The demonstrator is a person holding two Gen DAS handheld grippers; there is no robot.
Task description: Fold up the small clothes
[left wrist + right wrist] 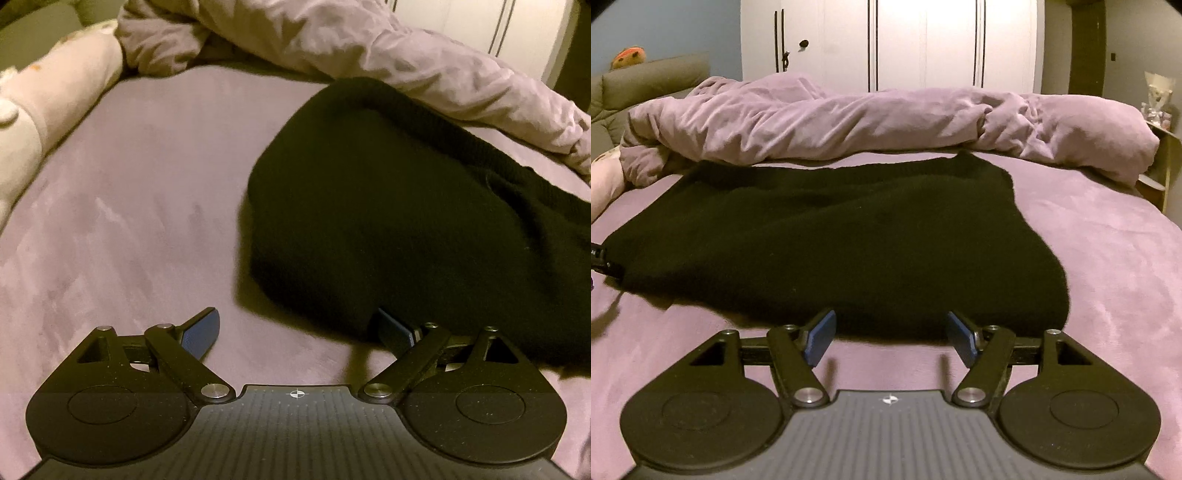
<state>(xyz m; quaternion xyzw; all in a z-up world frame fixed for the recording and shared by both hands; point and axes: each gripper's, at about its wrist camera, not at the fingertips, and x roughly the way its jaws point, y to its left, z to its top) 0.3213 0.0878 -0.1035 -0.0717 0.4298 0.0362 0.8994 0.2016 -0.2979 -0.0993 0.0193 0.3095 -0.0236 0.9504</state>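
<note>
A black knitted garment point(369, 206) lies spread on the purple bed sheet point(129, 221). In the left wrist view it fills the right half. My left gripper point(299, 332) is open at the garment's near left corner, and the cloth covers the tip of its right finger. In the right wrist view the garment point(831, 240) lies flat across the middle. My right gripper point(892, 336) is open and empty at its near edge, with the hem lying between the blue pads point(822, 338). The left gripper's tip point(598, 262) shows at the far left edge.
A rumpled purple duvet point(868, 125) lies bunched behind the garment. A pink and white pillow point(48, 107) sits at the left. White wardrobe doors point(923, 44) stand behind the bed. A small shelf point(1160, 147) is at the right. Bare sheet point(1108, 258) lies right of the garment.
</note>
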